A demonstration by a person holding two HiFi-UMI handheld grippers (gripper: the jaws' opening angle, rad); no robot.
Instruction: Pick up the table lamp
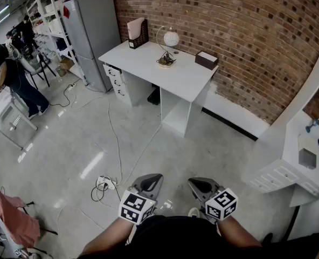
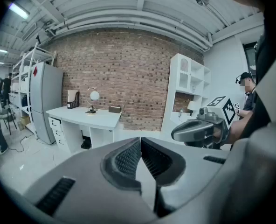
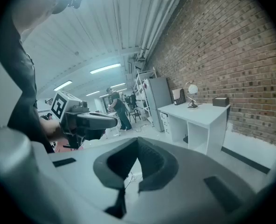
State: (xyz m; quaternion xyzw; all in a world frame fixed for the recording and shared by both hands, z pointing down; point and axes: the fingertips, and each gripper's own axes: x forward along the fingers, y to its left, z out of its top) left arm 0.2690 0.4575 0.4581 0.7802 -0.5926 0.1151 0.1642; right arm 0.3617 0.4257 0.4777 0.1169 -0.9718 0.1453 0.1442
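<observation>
Both left claw (image 1: 151, 179) and right claw (image 1: 197, 183) hang closed, empty, with apparent cables (image 1: 118, 144) before desk (image 1: 143, 58) and table lamp (image 1: 171, 38).

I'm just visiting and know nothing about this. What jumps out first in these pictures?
A red brick wall fills the background, with a white desk against it bearing a globe-shaded table lamp. Up close, the left gripper and right gripper are held side by side above the floor, both shut and empty.

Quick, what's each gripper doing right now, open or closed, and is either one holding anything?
Left gripper: closed, holding nothing.
Right gripper: closed, holding nothing.
</observation>
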